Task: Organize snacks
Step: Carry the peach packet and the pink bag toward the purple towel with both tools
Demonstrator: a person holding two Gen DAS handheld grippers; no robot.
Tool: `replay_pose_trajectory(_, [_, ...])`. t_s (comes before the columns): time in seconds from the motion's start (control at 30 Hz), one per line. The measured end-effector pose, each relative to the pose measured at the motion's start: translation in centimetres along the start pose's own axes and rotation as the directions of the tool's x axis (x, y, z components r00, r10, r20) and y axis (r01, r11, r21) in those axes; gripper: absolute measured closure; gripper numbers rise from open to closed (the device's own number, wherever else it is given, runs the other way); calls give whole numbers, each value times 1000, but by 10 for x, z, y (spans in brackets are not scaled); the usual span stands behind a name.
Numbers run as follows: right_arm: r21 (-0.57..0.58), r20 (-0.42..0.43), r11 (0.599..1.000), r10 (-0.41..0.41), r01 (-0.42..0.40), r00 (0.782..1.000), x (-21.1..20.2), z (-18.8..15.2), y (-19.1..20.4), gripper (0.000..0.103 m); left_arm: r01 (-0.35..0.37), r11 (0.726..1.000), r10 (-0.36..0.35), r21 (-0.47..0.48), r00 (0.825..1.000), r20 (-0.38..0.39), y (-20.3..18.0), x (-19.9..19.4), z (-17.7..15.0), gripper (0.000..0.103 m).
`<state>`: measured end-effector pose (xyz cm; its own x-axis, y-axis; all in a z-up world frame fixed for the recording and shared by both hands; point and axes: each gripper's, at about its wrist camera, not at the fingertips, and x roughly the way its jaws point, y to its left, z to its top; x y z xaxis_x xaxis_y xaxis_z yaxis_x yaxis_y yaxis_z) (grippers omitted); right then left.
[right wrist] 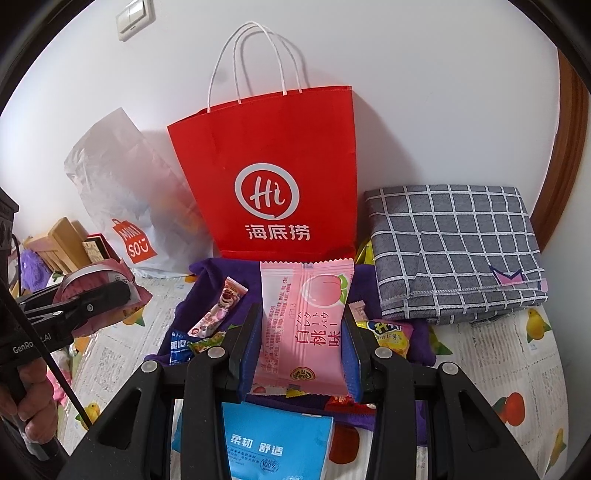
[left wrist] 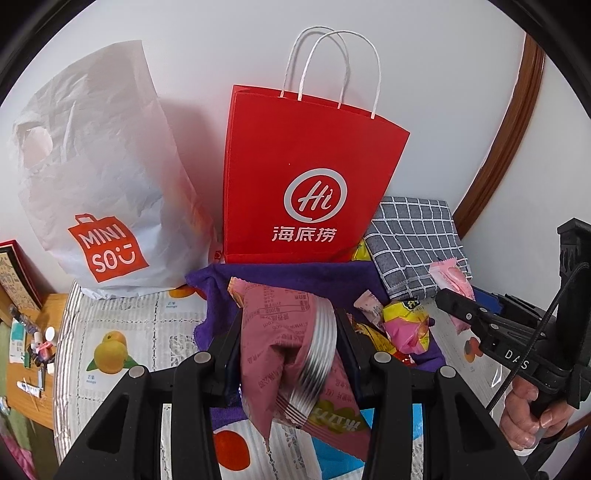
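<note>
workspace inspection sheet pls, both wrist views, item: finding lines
surface: fruit-print cover with a purple cloth spread on it
job's things: loose snacks lie on the purple cloth; red paper bag stands upright by the wall
clutter: white Miniso bag, folded grey checked cloth, blue tissue pack
grippers: left gripper shut on a mauve snack packet; right gripper shut on a pink peach packet
cables: black cable runs along the right gripper's handle
surroundings: white wall, light switch, wooden trim

Red bag [right wrist: 273, 177] and folded cloth [right wrist: 454, 251] block the wall side.
</note>
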<state>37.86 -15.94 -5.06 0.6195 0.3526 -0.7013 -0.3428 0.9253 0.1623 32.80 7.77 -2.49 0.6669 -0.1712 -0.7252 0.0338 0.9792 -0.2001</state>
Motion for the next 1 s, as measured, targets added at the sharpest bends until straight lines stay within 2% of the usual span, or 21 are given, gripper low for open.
replay_pose_trajectory(0.67, [-60, 27, 998, -6, 8, 1000, 11, 22, 8, 64, -9, 1000, 9, -3, 1000, -15, 7, 17, 9, 62])
replay_pose_trajectory(1.0, [-37, -17, 999, -12, 12, 1000, 30, 20, -4, 64, -3, 1000, 2, -18, 999, -36, 14, 33, 11, 62])
